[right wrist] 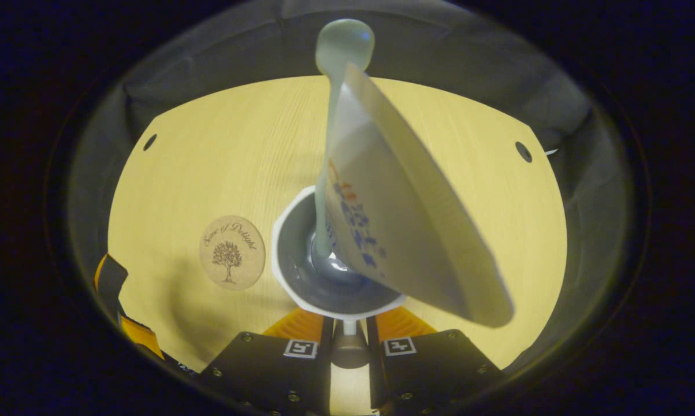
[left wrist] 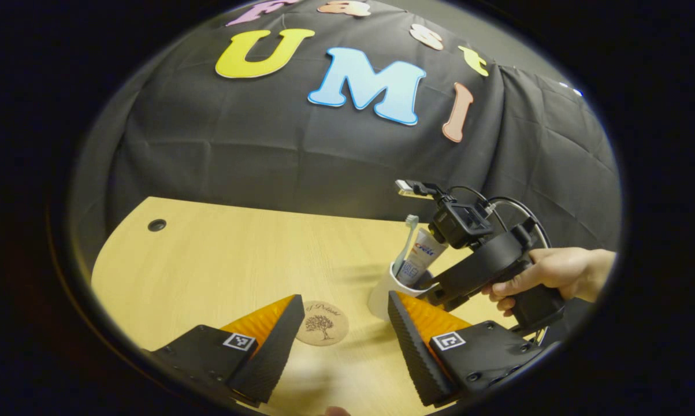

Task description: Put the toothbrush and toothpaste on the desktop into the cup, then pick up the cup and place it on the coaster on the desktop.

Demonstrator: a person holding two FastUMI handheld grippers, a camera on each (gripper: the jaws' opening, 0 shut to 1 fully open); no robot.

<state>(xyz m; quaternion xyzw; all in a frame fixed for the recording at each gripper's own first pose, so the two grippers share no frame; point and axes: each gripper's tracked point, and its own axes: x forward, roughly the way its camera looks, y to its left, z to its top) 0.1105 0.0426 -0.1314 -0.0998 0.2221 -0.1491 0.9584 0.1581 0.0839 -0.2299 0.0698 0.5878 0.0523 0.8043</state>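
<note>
A white cup point(left wrist: 380, 296) stands just right of the round cork coaster point(left wrist: 322, 323) on the wooden desktop point(left wrist: 220, 260). A pale toothbrush point(left wrist: 408, 240) and a white toothpaste tube point(left wrist: 421, 257) stick up out of it. A hand holds my right gripper point(left wrist: 439, 289) at the cup's right side. In the right gripper view I look down into the cup point(right wrist: 292, 271), with the toothbrush point(right wrist: 343, 43) and the tube point(right wrist: 405, 231) leaning out; my right gripper point(right wrist: 350, 323) is shut on the cup's near wall. The coaster point(right wrist: 232, 252) lies left of it. My left gripper point(left wrist: 344, 297) hangs open over the coaster.
The black cloth wall point(left wrist: 301, 156) closes off the far side of the desk. Small cable holes point(left wrist: 156, 225) point(right wrist: 523, 151) mark the desktop's corners. My left gripper point(right wrist: 113, 289) shows at the left rim of the right gripper view.
</note>
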